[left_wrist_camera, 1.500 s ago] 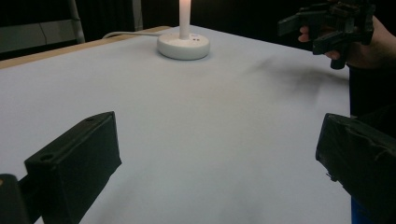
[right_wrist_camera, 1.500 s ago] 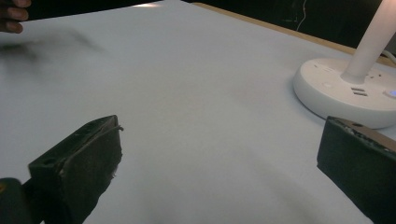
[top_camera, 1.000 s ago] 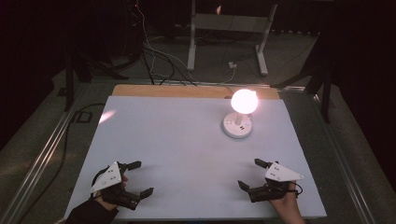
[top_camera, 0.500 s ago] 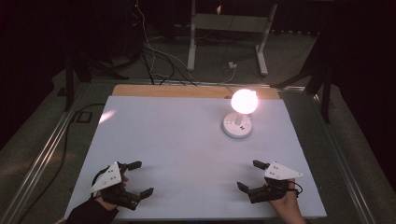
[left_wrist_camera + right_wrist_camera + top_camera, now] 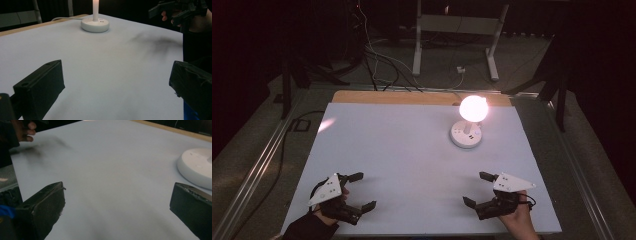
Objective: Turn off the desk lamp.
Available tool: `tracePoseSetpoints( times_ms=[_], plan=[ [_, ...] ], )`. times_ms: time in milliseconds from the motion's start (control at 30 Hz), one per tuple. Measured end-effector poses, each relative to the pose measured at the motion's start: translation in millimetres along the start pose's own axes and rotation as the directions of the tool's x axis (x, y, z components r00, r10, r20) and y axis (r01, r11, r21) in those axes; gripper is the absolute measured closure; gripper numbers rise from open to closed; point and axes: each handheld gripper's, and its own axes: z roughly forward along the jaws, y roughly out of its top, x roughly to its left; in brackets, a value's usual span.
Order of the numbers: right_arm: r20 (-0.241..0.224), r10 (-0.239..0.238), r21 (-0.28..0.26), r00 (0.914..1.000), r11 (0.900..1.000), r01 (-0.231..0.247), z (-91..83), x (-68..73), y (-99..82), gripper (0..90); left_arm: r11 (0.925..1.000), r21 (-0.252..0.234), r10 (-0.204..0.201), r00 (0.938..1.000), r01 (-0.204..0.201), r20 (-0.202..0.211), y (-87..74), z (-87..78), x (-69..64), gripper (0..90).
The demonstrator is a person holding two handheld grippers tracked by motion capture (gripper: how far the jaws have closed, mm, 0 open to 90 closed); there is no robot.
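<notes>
- Lamp (image 5: 468, 127): a small table lamp with a round white base, a short white stem and a globe-shaped bulb.
- State: the bulb (image 5: 473, 107) is lit and glows bright white-pink.
- Pose: upright, with the base flat on the surface.
- Location: on the white table (image 5: 402, 150), in its far right part, near the wooden back edge.
- Base detail: two small dark marks show on the top face of the base.
</notes>
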Motion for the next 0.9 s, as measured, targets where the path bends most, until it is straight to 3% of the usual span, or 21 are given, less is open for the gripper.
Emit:
tracePoseSetpoints(
  times_ms=[167,400,900],
  plan=[
    [-0.013,0.014,-0.025,0.9998,0.9996,-0.014,-2.0,-1.4,12.6,0.0,1.0,0.0,0.001,1.0,-0.001,-0.001,0.2,-0.1,-0.3,0.5],
    [0.005,-0.019,-0.032,0.9998,0.9993,0.019,-3.3,-4.6,30.5,0.0,1.0,-0.002,-0.001,1.0,0.001,0.0,0.2,-0.3,-0.1,0.5],
    [0.003,-0.025,-0.037,0.9997,0.999,0.025,3.0,-13.7,54.1,0.0,1.0,-0.007,-0.005,1.0,0.005,0.0,0.3,-0.8,0.1,0.4]
  ],
)
